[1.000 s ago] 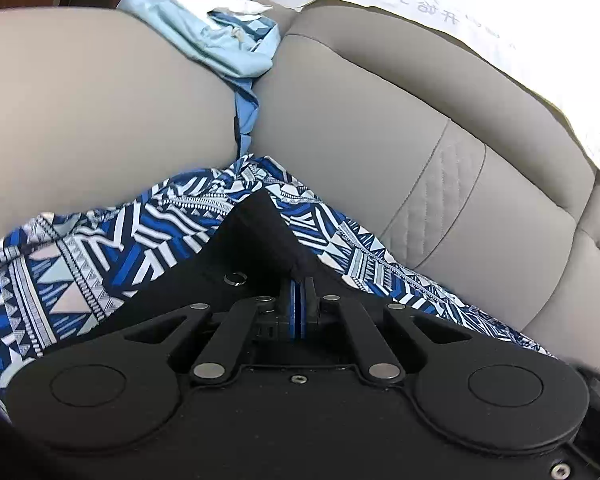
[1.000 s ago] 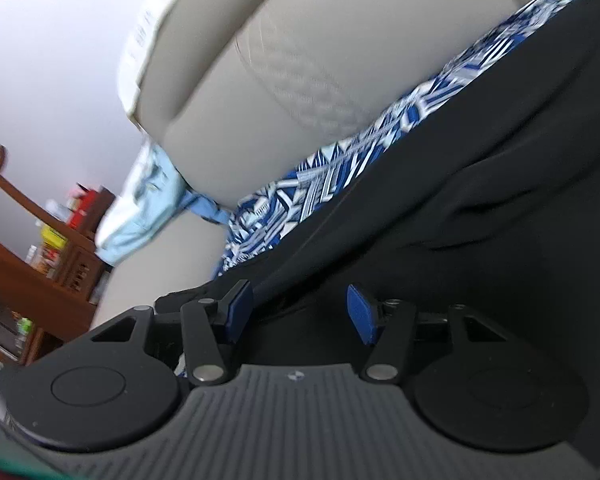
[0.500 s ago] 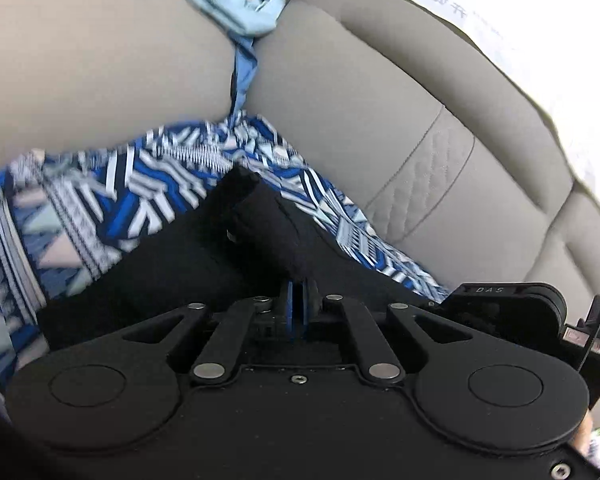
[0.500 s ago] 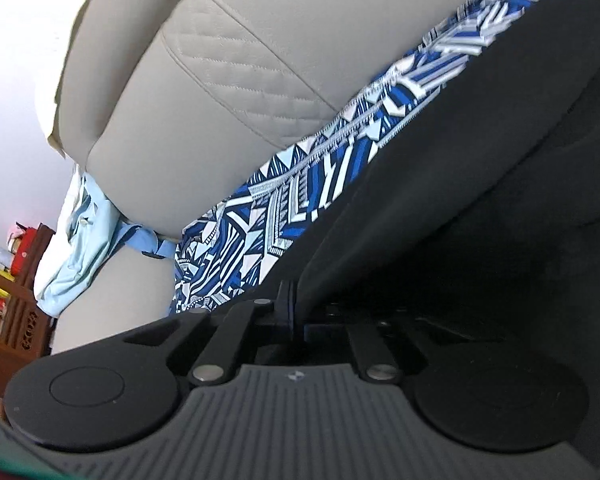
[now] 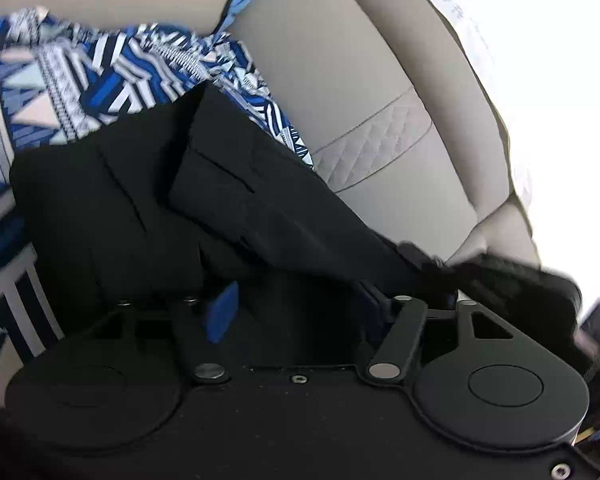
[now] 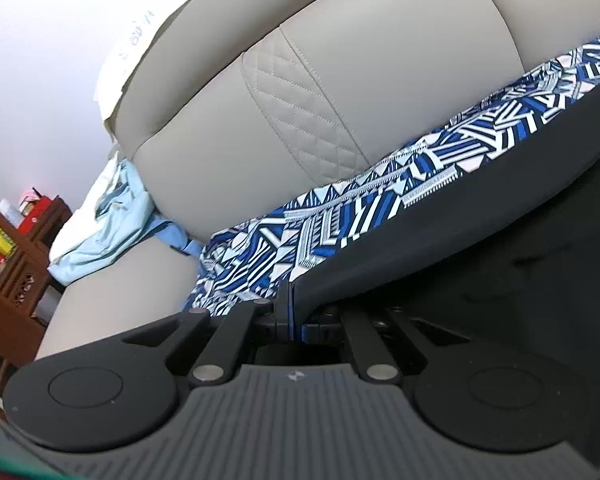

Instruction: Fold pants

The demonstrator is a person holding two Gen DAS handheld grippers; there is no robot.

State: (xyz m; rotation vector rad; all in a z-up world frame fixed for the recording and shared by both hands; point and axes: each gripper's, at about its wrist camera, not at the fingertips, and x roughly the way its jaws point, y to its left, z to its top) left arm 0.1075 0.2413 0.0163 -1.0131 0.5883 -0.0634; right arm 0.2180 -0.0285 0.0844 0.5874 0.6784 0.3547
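Observation:
The black pants [image 5: 148, 200] lie on a blue-and-white patterned cloth [image 5: 72, 80] spread over a beige sofa seat. A folded part of the pants [image 5: 260, 200] stretches to the right toward the other gripper. My left gripper [image 5: 296, 308] is open, its blue pad [image 5: 220, 316] showing, with pants fabric lying loosely between the fingers. In the right wrist view my right gripper [image 6: 290, 312] is shut on the edge of the black pants [image 6: 480, 248], holding it just above the patterned cloth [image 6: 360, 216].
The beige sofa backrest [image 6: 340, 80] with a quilted panel rises behind the cloth. A light blue garment [image 6: 104, 224] is tucked at the sofa's left arm. A wooden shelf [image 6: 12, 264] with small items stands at far left. White paper [image 5: 480, 40] lies on the backrest top.
My left gripper has opened and let go of the pants, and its view has swung lower and to the right. My right gripper closed on the pants edge and stays shut.

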